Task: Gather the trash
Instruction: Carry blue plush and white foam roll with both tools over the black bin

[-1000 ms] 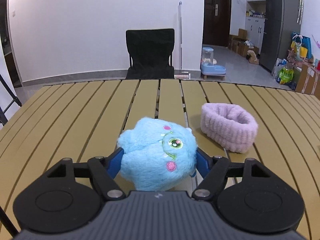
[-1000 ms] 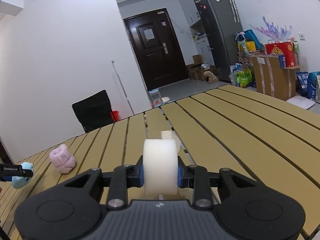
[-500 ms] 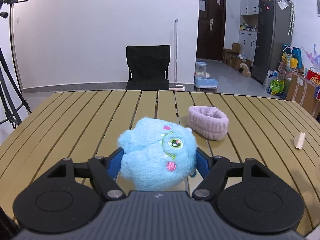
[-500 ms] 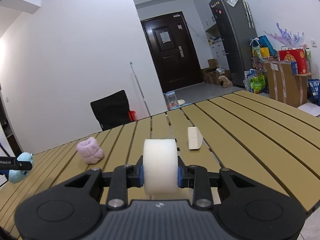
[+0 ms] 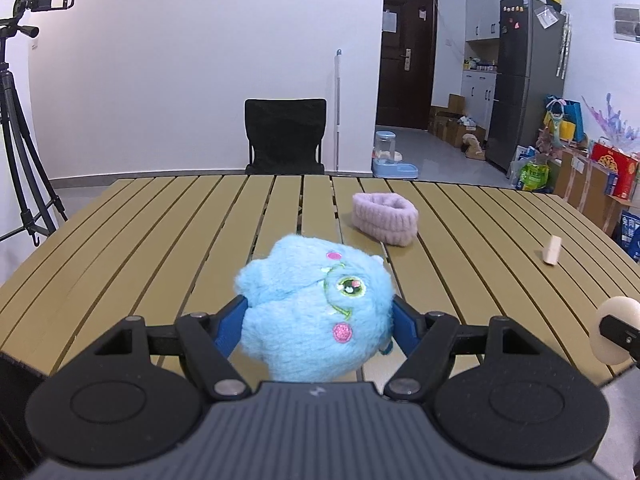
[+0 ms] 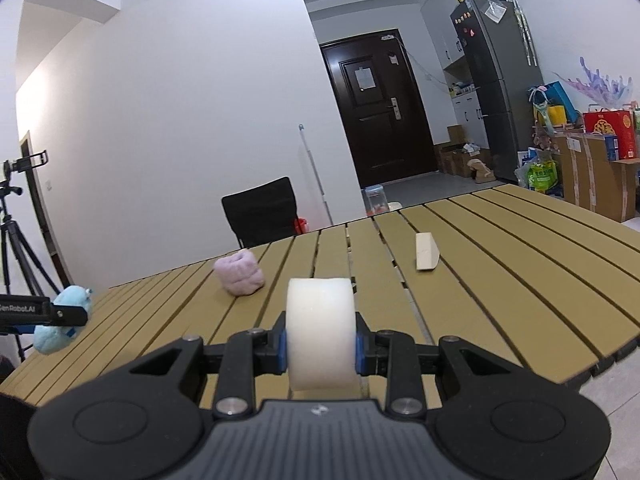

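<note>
Left claw (image 5: 318,320) clamped on a blue plush toy (image 5: 316,312): round, fuzzy, embroidered eye facing up, held above the near edge of the slatted tan worktop (image 5: 160,240). Right claw (image 6: 320,350) clamped on a white foam roll (image 6: 320,332), matte and smooth, its axis running straight across between the pads. Further up the worktop: a pink ribbed fleece band (image 5: 385,219), oval, lying flat near the middle; a pale wedge block (image 6: 426,251) right of it, long axis pointing away.
</note>
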A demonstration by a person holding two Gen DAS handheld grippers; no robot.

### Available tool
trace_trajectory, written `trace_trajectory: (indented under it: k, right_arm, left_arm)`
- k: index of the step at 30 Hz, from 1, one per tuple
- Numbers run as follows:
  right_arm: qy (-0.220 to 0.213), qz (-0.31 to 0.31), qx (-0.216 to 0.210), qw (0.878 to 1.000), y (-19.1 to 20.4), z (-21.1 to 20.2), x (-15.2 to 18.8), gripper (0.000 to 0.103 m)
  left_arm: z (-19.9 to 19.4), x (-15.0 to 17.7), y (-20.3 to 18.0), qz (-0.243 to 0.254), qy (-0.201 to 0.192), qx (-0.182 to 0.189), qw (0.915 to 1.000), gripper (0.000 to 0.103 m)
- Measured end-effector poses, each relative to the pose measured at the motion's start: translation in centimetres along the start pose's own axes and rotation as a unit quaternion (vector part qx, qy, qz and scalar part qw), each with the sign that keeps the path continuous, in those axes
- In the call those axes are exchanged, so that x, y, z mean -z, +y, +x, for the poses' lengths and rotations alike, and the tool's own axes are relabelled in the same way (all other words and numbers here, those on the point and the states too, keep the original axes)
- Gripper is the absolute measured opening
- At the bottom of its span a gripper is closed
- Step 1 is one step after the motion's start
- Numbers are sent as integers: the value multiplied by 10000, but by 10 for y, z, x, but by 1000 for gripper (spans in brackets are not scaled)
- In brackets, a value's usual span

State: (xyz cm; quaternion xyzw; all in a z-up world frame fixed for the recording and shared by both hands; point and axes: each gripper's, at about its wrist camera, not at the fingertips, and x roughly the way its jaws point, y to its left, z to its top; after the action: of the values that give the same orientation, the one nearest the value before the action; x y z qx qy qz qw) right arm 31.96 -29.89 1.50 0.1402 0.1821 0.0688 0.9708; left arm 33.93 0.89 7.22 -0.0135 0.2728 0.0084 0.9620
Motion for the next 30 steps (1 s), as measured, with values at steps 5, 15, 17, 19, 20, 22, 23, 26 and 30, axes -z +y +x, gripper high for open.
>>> trace_trajectory:
  k: [5, 15, 17, 19, 20, 22, 23, 26, 30]
  right_arm:
    - [27, -39, -105, 9999, 7, -22, 14, 28]
    - [329, -472, -306, 9979, 32, -59, 56, 28]
    - [422, -554, -353, 9969, 37, -66, 66, 28]
    - [553, -637, -387, 9957, 42, -71, 76, 28]
    - [612, -669, -394, 9951, 44, -74, 81, 28]
    - [746, -733, -407, 9937, 50, -79, 94, 28]
    - [817, -757, -409, 9929, 52, -82, 99, 28]
    - [1051, -803, -428, 9903, 57, -86, 114, 28]
    - [1355, -843, -414, 9863, 62, -88, 133, 28]
  left_arm:
    - [-23, 19, -2, 9, -7, 117, 9999, 74]
    - [-65, 63, -12, 130, 10, 418, 9990, 74]
    - [-72, 73, -12, 145, 50, 473, 9988, 74]
    - [-75, 84, -11, 136, 111, 531, 9984, 74]
    - [-77, 90, -10, 131, 147, 545, 9983, 74]
    - [-79, 102, -9, 130, 225, 575, 9980, 74]
    - [-80, 109, -8, 134, 289, 575, 9978, 74]
    - [-80, 130, -8, 130, 471, 586, 9971, 74]
    - [-77, 154, -4, 103, 712, 581, 9957, 74]
